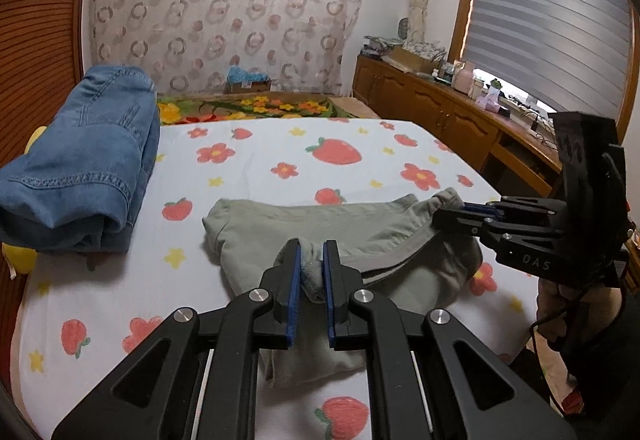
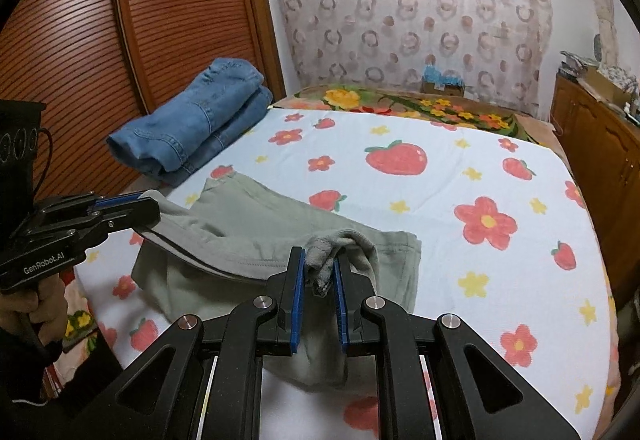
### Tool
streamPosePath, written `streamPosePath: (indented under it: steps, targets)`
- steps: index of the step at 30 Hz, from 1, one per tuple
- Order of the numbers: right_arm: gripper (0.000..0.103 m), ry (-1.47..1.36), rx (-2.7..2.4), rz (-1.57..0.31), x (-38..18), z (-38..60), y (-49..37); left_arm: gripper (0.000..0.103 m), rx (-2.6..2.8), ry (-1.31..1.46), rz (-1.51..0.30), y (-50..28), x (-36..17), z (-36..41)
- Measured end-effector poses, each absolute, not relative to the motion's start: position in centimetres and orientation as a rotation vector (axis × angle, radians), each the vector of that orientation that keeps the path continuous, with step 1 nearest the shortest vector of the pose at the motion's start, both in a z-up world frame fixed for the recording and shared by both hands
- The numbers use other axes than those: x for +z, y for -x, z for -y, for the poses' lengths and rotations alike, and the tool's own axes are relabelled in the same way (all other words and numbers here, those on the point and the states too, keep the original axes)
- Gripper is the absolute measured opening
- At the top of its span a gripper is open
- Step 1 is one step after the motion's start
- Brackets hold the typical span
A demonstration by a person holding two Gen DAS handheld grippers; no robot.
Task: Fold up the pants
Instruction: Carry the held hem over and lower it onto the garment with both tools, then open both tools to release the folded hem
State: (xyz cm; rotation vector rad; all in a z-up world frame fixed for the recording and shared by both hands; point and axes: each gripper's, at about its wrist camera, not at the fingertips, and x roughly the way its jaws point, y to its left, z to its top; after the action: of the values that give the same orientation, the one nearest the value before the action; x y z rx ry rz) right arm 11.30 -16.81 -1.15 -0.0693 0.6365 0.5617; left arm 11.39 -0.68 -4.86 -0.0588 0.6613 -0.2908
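Note:
Grey-green pants (image 1: 320, 224) lie partly doubled over on the strawberry-print bed sheet (image 1: 280, 144). In the left wrist view my left gripper (image 1: 312, 252) is shut on a bunched fold of the pants, and fabric hangs below its blue pads. My right gripper (image 1: 444, 216) comes in from the right, clamped on the other end of the raised edge. In the right wrist view my right gripper (image 2: 320, 260) is shut on a wad of the pants (image 2: 248, 224), and my left gripper (image 2: 148, 208) pinches the edge at the left, with a hand below it.
Folded blue jeans (image 1: 88, 160) (image 2: 196, 120) rest at the far left of the sheet (image 2: 480, 160). A flowered blanket (image 1: 248, 106) lies beyond the sheet. A wooden cabinet (image 1: 440, 108) (image 2: 592, 144) runs along the right, and a slatted wooden door (image 2: 80, 40) stands at the left.

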Motion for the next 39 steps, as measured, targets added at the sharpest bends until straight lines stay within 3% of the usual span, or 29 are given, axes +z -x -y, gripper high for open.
streamPosePath:
  steps: [19,24,26,30,32,39]
  targets:
    - [0.013,0.113,0.526,-0.67,-1.0,16.2,-12.9,0.012,-0.295,0.044,-0.646,-12.3,-3.7,1.0]
    - [0.02,0.104,0.525,-0.696,-1.1,16.3,-13.4,0.026,-0.287,0.043,-0.628,-12.0,-3.5,0.9]
    - [0.022,0.096,0.528,-0.691,-1.0,16.5,-13.3,0.042,-0.292,0.043,-0.622,-11.7,-3.3,0.8]
    - [0.037,0.109,0.516,-0.682,-0.6,17.0,-12.8,0.057,-0.295,0.043,-0.627,-11.0,-3.9,0.4]
    - [0.038,0.112,0.522,-0.687,-0.5,17.4,-12.3,0.077,-0.301,0.056,-0.636,-10.8,-4.5,0.0]
    - [0.039,0.138,0.531,-0.719,-1.4,18.9,-10.1,0.077,-0.281,0.046,-0.706,-10.6,-7.1,-0.5]
